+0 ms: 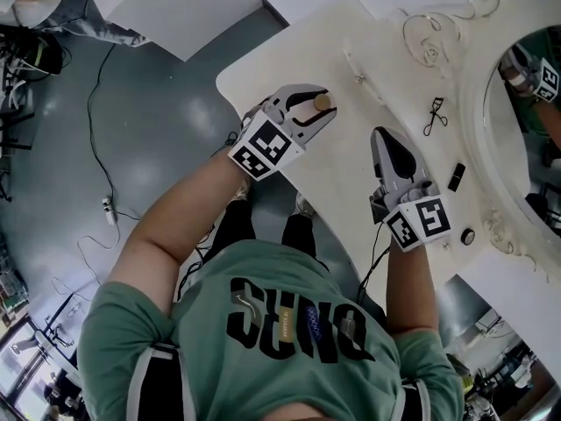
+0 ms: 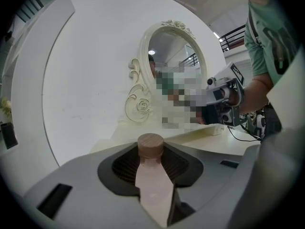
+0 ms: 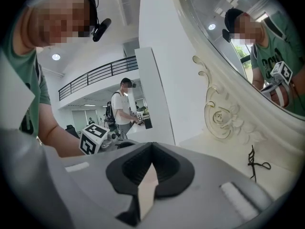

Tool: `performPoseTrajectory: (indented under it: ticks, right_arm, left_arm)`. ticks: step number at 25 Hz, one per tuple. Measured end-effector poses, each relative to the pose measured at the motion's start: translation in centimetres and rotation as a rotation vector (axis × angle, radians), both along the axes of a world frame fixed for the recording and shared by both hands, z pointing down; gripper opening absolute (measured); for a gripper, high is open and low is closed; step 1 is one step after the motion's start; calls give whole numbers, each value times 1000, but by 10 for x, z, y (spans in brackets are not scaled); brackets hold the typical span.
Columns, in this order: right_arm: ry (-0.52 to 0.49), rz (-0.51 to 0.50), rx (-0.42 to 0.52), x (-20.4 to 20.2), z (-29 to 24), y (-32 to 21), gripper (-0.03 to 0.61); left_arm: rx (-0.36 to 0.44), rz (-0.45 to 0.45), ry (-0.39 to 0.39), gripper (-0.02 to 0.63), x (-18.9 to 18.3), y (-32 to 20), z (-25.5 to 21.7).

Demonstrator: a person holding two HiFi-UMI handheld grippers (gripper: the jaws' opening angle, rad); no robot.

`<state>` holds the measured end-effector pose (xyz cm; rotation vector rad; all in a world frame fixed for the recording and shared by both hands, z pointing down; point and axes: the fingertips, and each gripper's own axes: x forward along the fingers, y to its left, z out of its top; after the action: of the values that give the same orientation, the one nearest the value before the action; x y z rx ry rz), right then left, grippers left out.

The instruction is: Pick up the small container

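Head view: left gripper (image 1: pixel 319 105) over the near edge of the cream surface (image 1: pixel 368 42), small container (image 1: pixel 323 102) at its tip; right gripper (image 1: pixel 379 137) well apart.
Left gripper view: jaws clamped on the container's body below its wooden cap. Risk: narrow hold, so a tilt could swivel it loose, off the edge.
Right gripper view: jaws closed, empty

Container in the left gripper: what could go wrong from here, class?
1. The left gripper holds the container with its cap sticking out past the jaw tips; it might slide out or tilt.
2. It is near the table edge; if dropped, it could reach the floor.
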<state>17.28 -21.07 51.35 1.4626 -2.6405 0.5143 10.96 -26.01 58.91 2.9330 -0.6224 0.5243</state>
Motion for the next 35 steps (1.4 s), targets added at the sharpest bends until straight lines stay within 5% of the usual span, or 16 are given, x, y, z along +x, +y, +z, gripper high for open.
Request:
performPoseTrajectory:
  ticks: [35]
  right_arm:
    - [28,-23,189,-15,-168,3,11]
  left_arm:
    - [30,17,72,137,-30,9,-242]
